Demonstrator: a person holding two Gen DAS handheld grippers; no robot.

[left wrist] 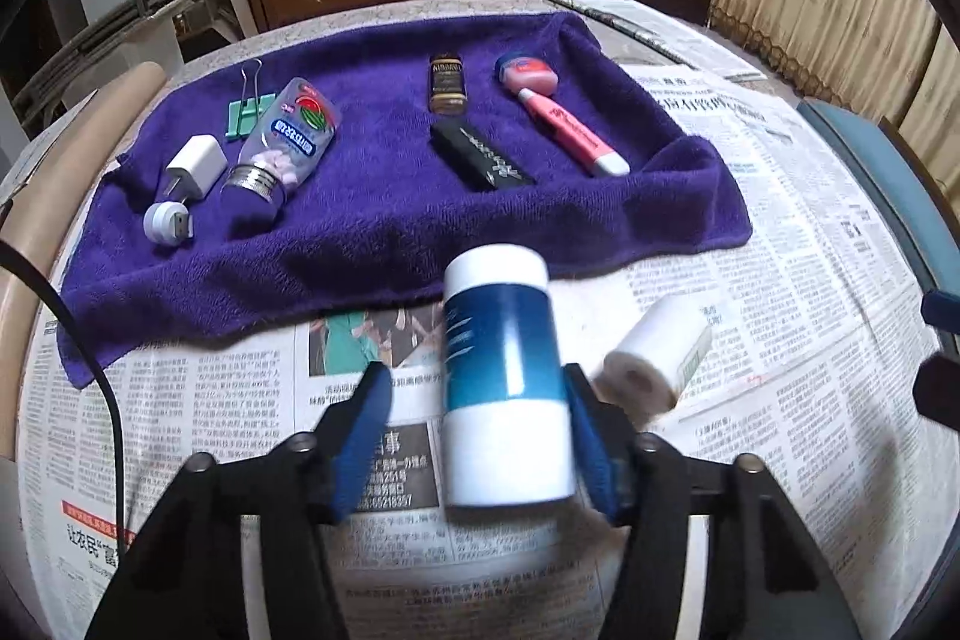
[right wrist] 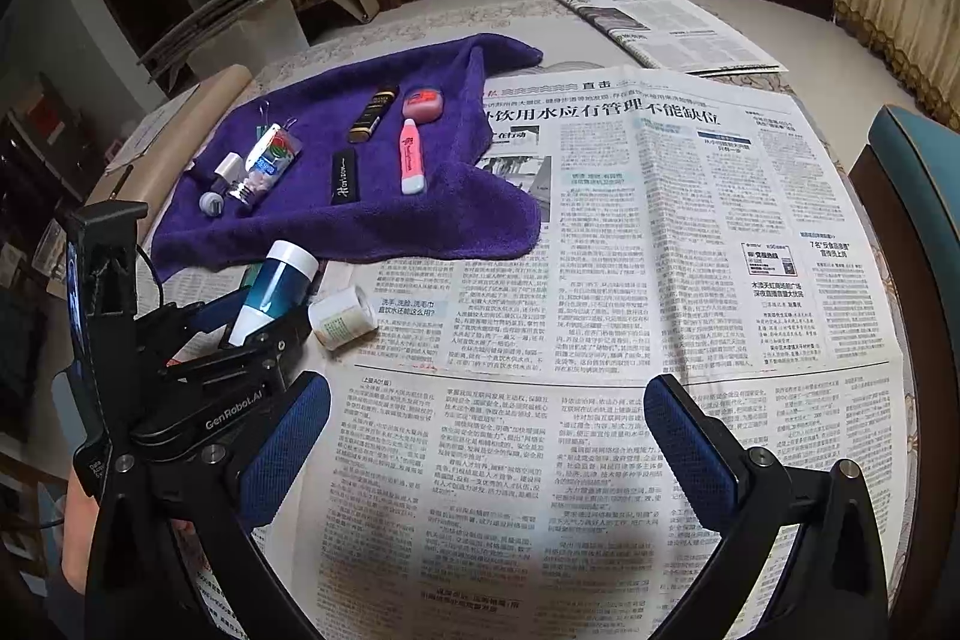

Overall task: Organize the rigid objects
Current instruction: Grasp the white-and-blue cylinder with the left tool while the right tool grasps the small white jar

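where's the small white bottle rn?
Small white bottle lies on its side on the newspaper, just right of the left gripper, off the purple towel.

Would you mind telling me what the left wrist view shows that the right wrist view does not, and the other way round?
Only the left wrist view shows the left gripper from behind, fingers either side of the blue-and-white bottle, and the green binder clip plainly.

Only the right wrist view shows the right gripper, open and holding nothing over the newspaper, and a hand at the left edge.

Both show the purple towel, the pink highlighter, the black case and the small white bottle.
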